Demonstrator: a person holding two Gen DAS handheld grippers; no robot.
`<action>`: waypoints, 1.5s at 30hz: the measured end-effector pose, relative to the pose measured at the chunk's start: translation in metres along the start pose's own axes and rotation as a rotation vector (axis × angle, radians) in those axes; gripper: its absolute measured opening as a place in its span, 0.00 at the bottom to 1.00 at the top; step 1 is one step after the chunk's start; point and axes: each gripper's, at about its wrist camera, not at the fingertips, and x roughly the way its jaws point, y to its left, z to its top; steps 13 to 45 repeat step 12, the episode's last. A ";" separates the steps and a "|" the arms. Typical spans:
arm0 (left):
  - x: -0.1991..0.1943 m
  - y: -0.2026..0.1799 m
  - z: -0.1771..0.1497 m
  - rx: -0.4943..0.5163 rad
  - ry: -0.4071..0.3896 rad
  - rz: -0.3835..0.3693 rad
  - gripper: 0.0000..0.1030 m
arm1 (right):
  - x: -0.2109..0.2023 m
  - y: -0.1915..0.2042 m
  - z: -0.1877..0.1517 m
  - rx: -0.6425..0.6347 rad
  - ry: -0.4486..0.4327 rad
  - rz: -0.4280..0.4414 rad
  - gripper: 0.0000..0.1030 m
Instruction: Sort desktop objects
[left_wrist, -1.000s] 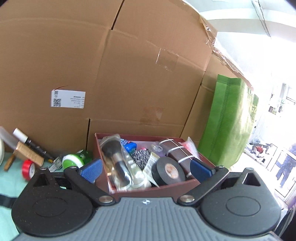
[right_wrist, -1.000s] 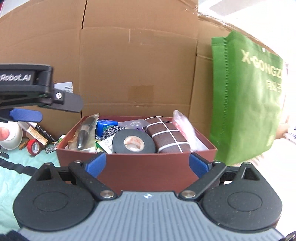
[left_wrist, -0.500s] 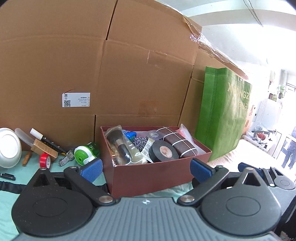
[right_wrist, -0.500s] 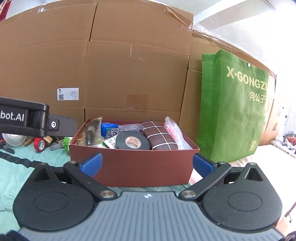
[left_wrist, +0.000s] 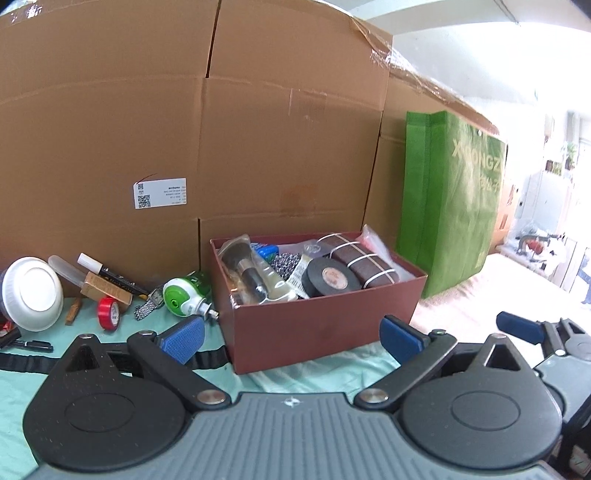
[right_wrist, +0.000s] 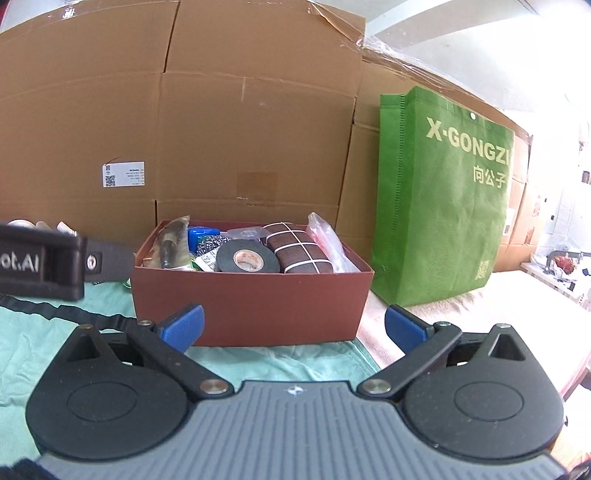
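Both tools wide open, empty: left gripper (left_wrist: 291, 338), right gripper (right_wrist: 293, 328). Brown box (left_wrist: 325, 328) stands ahead of both, packed. Left of box: red tape roll (left_wrist: 109, 312) on edge, likely light, stiff; pinch across rim. Marker (left_wrist: 110, 273) beyond it, long axis angling toward box.

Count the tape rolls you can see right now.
2. A black roll lies in the brown box, beside the banded bundle. A red roll stands on the cloth left of the box. More may be buried in the box.
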 end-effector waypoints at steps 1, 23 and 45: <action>0.000 -0.001 -0.001 0.001 0.004 0.005 1.00 | 0.000 0.000 -0.001 0.003 0.001 0.000 0.98; 0.001 -0.007 -0.007 0.025 0.019 0.009 1.00 | 0.000 0.000 -0.006 0.020 0.011 0.021 0.98; 0.001 -0.007 -0.007 0.025 0.019 0.009 1.00 | 0.000 0.000 -0.006 0.020 0.011 0.021 0.98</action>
